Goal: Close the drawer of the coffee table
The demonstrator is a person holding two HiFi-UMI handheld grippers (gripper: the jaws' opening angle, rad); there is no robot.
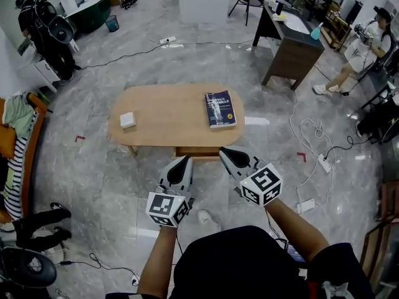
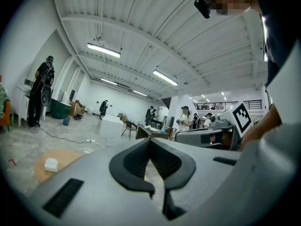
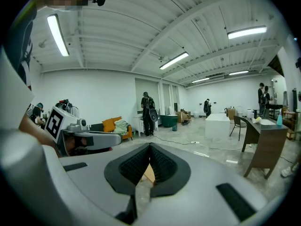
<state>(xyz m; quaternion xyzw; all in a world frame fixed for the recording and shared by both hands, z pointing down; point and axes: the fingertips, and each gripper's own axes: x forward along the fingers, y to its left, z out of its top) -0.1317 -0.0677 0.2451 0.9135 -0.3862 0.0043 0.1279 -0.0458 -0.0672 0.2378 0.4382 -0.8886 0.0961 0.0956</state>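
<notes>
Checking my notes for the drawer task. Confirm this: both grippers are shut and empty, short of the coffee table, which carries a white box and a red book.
The book is dark blue, not red; the head view shows it. The rest holds: left gripper and right gripper shut and empty, short of the coffee table, white box on it.

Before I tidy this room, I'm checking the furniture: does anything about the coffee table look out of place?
Yes: the drawer at the near edge of the coffee table sticks out, not flush. The book and white box on top lie flat.
</notes>
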